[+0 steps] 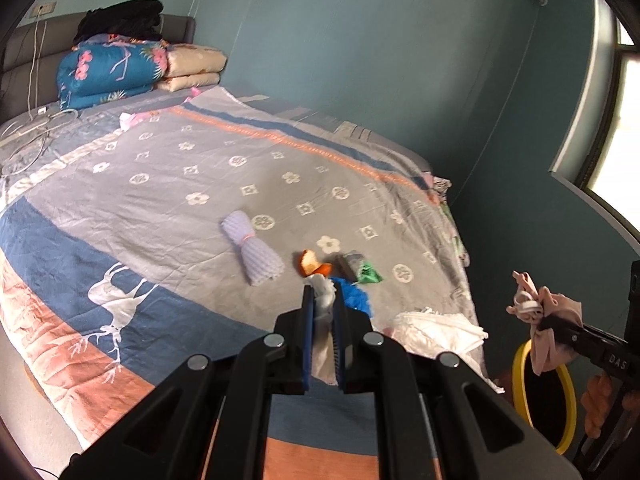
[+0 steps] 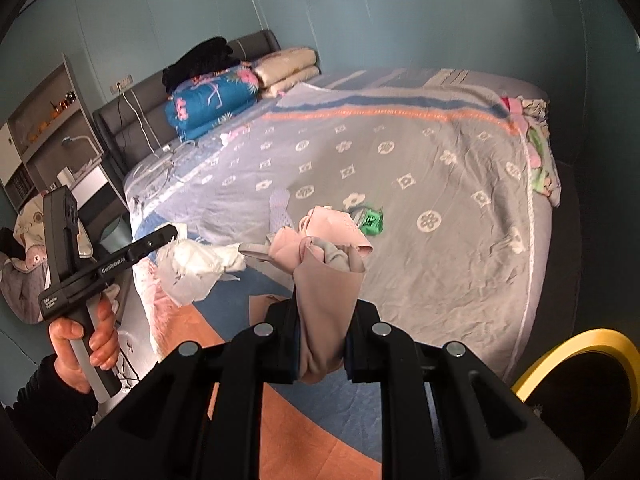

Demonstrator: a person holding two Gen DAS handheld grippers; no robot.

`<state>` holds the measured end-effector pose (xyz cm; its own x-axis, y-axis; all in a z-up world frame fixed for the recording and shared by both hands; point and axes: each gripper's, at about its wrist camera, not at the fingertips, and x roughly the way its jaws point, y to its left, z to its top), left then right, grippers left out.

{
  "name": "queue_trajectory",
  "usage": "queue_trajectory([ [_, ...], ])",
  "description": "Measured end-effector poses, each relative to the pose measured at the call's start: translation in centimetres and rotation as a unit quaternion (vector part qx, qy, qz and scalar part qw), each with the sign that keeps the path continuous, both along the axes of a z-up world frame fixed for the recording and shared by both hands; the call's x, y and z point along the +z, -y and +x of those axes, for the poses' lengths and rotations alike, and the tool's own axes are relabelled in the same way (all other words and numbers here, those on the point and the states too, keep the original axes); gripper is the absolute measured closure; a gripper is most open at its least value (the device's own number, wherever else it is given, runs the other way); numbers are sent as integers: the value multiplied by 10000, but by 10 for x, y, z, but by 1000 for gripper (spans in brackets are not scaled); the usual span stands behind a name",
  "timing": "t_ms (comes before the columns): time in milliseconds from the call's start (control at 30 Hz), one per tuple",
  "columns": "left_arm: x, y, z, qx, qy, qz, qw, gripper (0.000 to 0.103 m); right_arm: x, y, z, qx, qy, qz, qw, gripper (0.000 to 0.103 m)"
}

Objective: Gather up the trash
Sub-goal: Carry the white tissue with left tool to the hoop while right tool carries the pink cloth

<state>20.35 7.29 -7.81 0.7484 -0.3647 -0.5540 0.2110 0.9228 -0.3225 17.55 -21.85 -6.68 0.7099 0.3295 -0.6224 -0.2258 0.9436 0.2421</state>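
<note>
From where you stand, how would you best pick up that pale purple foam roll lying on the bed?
I'd grip the foam roll at its narrow waist, where a pink band cinches it, coming down from above with the tongs straddling it crosswise. It lies flat on the bedspread and flares at both ends, so the waist is probably thinnest and least likely to slip.

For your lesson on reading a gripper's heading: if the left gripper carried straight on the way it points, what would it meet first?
Probably the orange peel on the bed cover, just beyond the left gripper and its white tissue; depth is unclear.
</note>
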Motion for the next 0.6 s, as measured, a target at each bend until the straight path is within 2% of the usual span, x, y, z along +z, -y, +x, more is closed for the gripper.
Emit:
queue_trajectory([
  [600, 40, 62, -34, -580, 410, -152, 9974, 96, 54, 55, -56, -395, 833, 229, 9955, 88],
])
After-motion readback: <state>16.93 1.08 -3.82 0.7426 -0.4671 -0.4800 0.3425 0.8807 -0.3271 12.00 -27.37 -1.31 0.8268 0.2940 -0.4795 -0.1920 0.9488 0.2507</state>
